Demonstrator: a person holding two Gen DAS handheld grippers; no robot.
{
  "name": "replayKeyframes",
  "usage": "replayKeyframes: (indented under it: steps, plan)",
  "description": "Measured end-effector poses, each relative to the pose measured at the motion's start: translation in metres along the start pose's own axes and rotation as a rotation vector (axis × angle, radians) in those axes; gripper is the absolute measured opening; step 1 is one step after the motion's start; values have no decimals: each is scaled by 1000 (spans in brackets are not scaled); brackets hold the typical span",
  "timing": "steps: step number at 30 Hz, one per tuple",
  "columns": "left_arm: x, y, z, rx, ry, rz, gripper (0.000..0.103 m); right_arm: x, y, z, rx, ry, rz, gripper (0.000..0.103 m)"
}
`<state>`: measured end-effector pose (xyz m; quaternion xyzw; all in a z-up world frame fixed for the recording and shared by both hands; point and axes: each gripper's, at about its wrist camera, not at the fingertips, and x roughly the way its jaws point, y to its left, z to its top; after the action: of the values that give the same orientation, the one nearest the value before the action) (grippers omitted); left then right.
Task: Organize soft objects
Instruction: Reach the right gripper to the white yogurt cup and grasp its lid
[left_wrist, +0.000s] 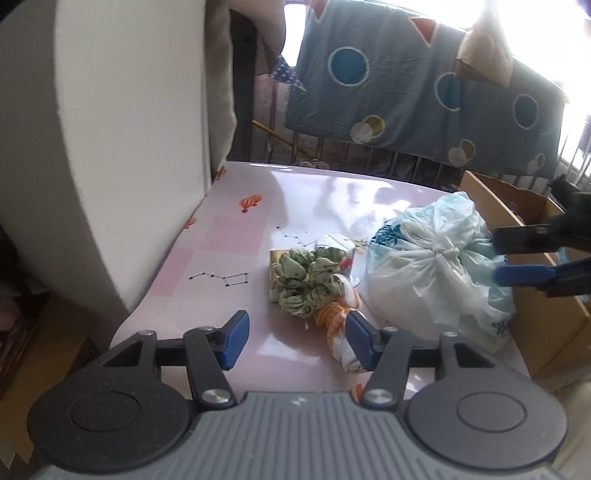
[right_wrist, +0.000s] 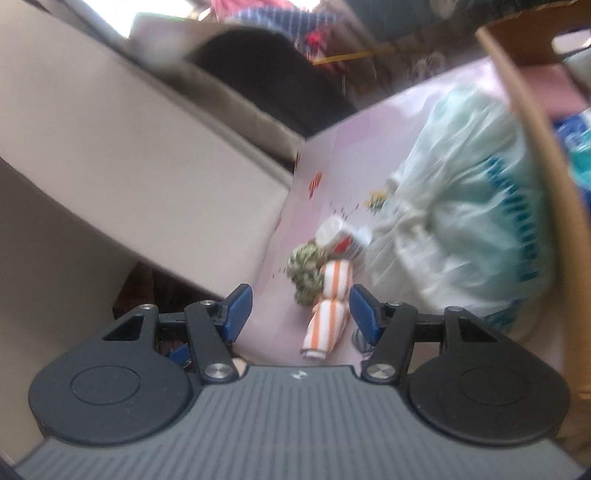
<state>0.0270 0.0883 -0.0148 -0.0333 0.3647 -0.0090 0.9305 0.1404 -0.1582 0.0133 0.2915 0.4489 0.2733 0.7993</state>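
Observation:
A green scrunchie (left_wrist: 306, 284) lies on the pink table (left_wrist: 229, 258) beside a rolled orange-striped white cloth (left_wrist: 341, 332) and a small printed pouch (left_wrist: 338, 251). A tied white plastic bag (left_wrist: 432, 273) sits to their right. My left gripper (left_wrist: 293, 341) is open and empty just in front of the cloth. My right gripper (left_wrist: 502, 254) shows at the right edge, open, beside the bag's knot. In the blurred right wrist view my right gripper (right_wrist: 301, 312) is open above the striped cloth (right_wrist: 328, 306), the scrunchie (right_wrist: 306, 273) and the bag (right_wrist: 461, 229).
A cardboard box (left_wrist: 532, 280) stands at the table's right edge. A white padded panel (left_wrist: 110, 147) rises on the left. A blue circle-patterned cloth (left_wrist: 424, 81) hangs on a railing behind the table.

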Motion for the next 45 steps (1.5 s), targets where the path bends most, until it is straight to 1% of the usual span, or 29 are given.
replayKeyframes:
  steps: [3,7,10,12,15,16,19,21,27,33,36,38,39,41,45]
  plan:
    - [8,0,0,15,3,-6,56,26,10,4,-14,36,-21,58]
    - [18,9,-1,-9,17,-10,53,59,23,28,-84,69,-84,58]
    - [23,21,-2,-41,23,-8,52,96,37,54,-170,98,-175,58]
    - [25,29,-2,-61,28,-2,52,128,44,70,-229,127,-247,58]
    - [28,41,-4,-89,38,8,52,176,45,86,-272,178,-337,58]
    - [28,44,-5,-95,42,12,52,191,43,88,-277,195,-369,58]
    - [30,55,-8,-114,54,24,52,225,39,86,-299,255,-419,59]
    - [31,62,-9,-125,61,30,51,239,37,84,-286,273,-407,60]
    - [30,72,-11,-157,65,36,51,246,41,85,-277,289,-398,60]
    - [29,69,-12,-154,62,27,51,248,48,76,-297,315,-371,62]
    - [28,67,-13,-153,67,24,51,256,48,71,-329,319,-406,62]
    - [28,68,-13,-156,70,24,51,262,43,71,-322,322,-426,58]
    - [28,69,-14,-157,71,24,51,263,40,71,-311,317,-426,54]
    - [28,72,-14,-162,69,27,51,259,38,73,-296,288,-422,53]
    - [26,78,-16,-175,65,35,51,241,38,84,-275,191,-445,48]
